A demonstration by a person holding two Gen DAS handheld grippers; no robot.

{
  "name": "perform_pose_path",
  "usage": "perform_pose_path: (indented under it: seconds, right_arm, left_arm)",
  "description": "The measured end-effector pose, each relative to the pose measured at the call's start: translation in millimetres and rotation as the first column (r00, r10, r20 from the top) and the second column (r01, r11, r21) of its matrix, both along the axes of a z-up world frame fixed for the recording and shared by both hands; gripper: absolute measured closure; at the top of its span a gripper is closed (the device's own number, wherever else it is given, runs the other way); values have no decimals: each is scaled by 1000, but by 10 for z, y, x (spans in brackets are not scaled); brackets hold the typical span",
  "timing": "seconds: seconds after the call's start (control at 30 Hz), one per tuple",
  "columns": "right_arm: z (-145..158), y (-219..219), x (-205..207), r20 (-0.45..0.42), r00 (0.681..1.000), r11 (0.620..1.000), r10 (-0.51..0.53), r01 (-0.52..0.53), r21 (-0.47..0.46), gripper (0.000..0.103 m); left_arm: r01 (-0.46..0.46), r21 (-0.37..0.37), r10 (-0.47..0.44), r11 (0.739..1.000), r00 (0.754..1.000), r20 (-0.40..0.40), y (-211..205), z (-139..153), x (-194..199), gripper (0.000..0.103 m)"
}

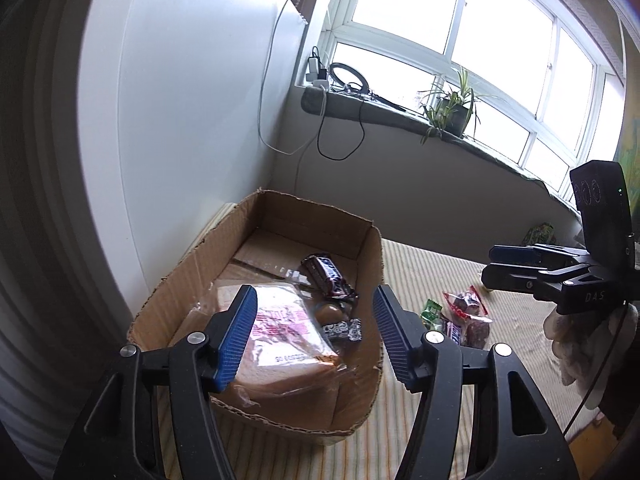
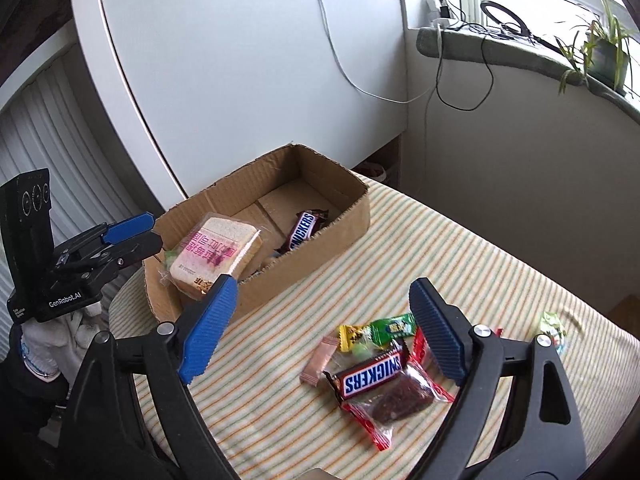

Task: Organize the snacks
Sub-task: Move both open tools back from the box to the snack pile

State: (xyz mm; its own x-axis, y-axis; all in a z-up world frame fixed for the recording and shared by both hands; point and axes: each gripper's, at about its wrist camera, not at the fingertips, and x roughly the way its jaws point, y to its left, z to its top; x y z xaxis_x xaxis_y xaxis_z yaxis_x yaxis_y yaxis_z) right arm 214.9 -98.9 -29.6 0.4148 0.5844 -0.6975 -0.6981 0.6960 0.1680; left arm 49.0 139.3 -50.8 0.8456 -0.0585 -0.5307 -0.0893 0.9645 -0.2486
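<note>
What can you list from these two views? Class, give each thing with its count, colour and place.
cardboard box: one, brown, on the striped cloth.
wrapped sandwich: one, pale with pink print, inside the box.
Snickers bar in box: one, brown, inside the box.
Snickers bar on cloth: one, brown, in the loose pile.
green sweet: one, green, in the pile.
striped cloth: one, yellow-green stripes, under everything.
potted plant: one, green, on the windowsill.
left gripper: one, black with blue pads, open over the box.
right gripper: one, same colours, open over the pile.

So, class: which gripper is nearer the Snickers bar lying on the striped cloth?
Right. The right gripper hovers open just above the Snickers bar; the left gripper is off by the cardboard box.
</note>
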Motion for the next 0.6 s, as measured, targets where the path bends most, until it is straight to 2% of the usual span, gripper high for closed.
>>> perform_pose_path:
  seconds: [0.33,0.6]
  right_arm:
    - [-179,-614,-23,-56,988,989,-147,148,15,13]
    - [-464,-848,31,-184,954,969,-238,247,28,13]
  left_arm:
    - [97,-10,-97,995,995,1,-431,7,81,43]
    - [165,-7,-165,986,986,-18,-728,-43,174,43]
